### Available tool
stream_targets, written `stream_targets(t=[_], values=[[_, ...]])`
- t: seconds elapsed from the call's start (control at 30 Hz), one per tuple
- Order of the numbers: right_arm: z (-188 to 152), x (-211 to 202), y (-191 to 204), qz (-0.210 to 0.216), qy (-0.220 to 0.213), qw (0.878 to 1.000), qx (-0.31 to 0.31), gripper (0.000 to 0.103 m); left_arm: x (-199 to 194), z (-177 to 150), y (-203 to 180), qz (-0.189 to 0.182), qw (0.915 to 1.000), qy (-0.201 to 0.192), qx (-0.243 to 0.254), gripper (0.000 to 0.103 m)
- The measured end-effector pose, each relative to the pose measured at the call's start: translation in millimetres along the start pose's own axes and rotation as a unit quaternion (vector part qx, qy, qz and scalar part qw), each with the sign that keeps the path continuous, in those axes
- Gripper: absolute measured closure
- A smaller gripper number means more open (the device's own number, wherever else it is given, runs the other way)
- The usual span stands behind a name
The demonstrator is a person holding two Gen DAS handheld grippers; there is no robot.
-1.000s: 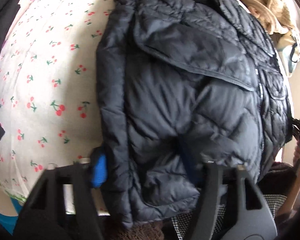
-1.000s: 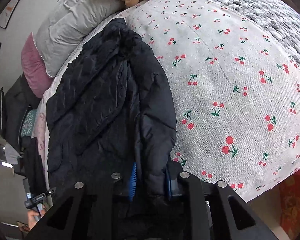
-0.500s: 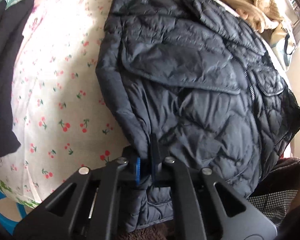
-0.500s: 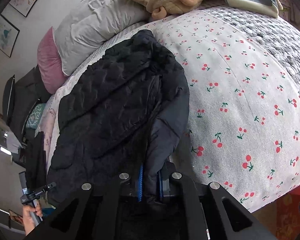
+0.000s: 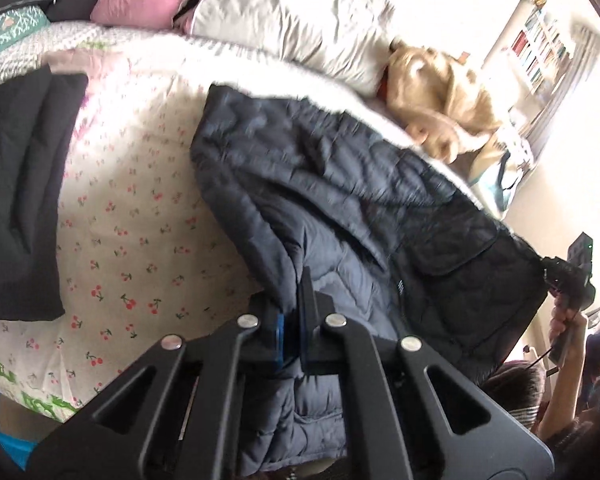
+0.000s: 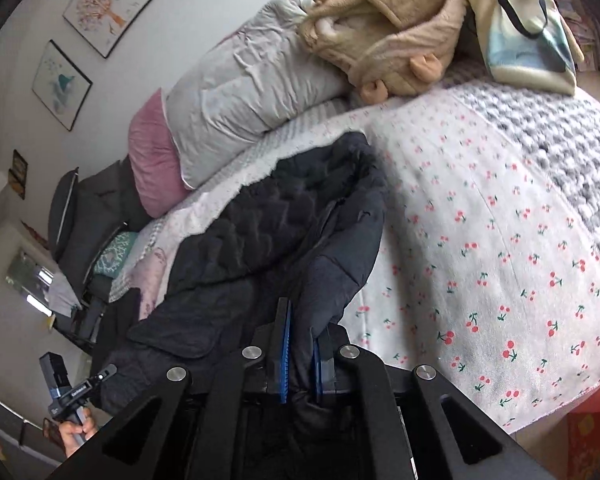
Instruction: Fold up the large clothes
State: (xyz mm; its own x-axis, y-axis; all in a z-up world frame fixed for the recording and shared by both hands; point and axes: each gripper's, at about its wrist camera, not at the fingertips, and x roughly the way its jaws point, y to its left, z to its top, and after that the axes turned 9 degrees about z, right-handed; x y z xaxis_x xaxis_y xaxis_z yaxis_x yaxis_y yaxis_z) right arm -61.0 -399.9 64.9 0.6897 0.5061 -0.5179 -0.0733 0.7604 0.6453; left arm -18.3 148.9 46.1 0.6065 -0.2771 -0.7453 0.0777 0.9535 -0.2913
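Dark quilted jacket [image 5: 340, 200] lies lengthwise on the bed, over a cherry-print sheet [image 5: 140, 208]; its near hem is lifted off the mattress edge by both grippers

Left gripper [image 5: 291, 344]: jaws nearly closed, blue pads pinching a fold of the jacket's hem on its left side. Fabric bunches up between the fingers [image 5: 309, 300] and hangs below them

Right gripper [image 6: 302, 360]: jaws narrowly apart but clamped on a thick roll of the jacket [image 6: 284, 232] at the opposite hem corner; padded cloth fills the whole gap between the blue pads. From this view the jacket runs away toward the pillows, one sleeve edge lying along the cherry-print sheet [image 6: 500, 260]

In the left wrist view the right gripper [image 5: 568, 280] shows at the far right, gripped in a hand [image 5: 564, 320], at the jacket's corner. In the right wrist view the left gripper [image 6: 72, 392] appears low left, likewise hand-held

Surroundings: grey pillow [image 6: 244, 92] and pink pillow [image 6: 156, 164] stacked at the head of the bed; a tan fleece garment [image 6: 388, 20] heaped beside them. A tote bag [image 6: 528, 28] with dark handles stands on the grey knitted blanket [image 6: 548, 128]; contents not visible. A second dark folded garment [image 5: 16, 192] rests on the sheet, left of the jacket and apart from it. Framed pictures [image 6: 104, 4] on the wall
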Motion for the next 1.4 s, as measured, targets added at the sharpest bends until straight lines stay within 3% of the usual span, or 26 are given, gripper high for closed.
stream_targets(t=[0.27, 0.43, 0.6, 0.77, 0.87, 0.97, 1.13, 1.4], values=[[9.9, -55.9, 54.2, 0.017, -0.046, 0.998, -0.049, 0.095, -79.8, 13.0, -6.7, -0.029, 0.9963, -0.08, 0.013, 0.097], [29.9, -62.9, 72.1, 0.011, -0.076, 0.996, -0.054, 0.095, -89.1, 30.0, -5.9, -0.004, 0.9943, -0.106, 0.001, 0.097], [61.8, -17.6, 53.4, -0.028, -0.08, 0.996, -0.025, 0.095, -39.8, 65.4, 15.0, 0.038, 0.9941, -0.083, -0.058, 0.097], [90.1, 49.0, 11.6, -0.085, -0.076, 0.993, 0.014, 0.095, 35.9, 105.3, 39.3, 0.091, 0.987, -0.056, -0.12, 0.096], [98.6, 79.9, -12.6, -0.111, -0.08, 0.99, 0.023, 0.095, 80.7, 111.2, 51.5, 0.129, 0.9811, -0.042, -0.138, 0.096], [99.3, 109.3, -37.1, -0.112, -0.072, 0.991, 0.029, 0.094, 122.0, 108.2, 63.2, 0.136, 0.9784, -0.04, -0.151, 0.095], [101.3, 161.2, -52.7, -0.166, -0.028, 0.986, -0.015, 0.092, 169.8, 107.0, 70.6, 0.154, 0.9769, -0.015, -0.148, 0.094], [96.6, 214.1, -78.1, -0.205, 0.018, 0.978, -0.044, 0.089, 215.3, 116.0, 58.5, 0.176, 0.9802, 0.007, -0.09, 0.088]])
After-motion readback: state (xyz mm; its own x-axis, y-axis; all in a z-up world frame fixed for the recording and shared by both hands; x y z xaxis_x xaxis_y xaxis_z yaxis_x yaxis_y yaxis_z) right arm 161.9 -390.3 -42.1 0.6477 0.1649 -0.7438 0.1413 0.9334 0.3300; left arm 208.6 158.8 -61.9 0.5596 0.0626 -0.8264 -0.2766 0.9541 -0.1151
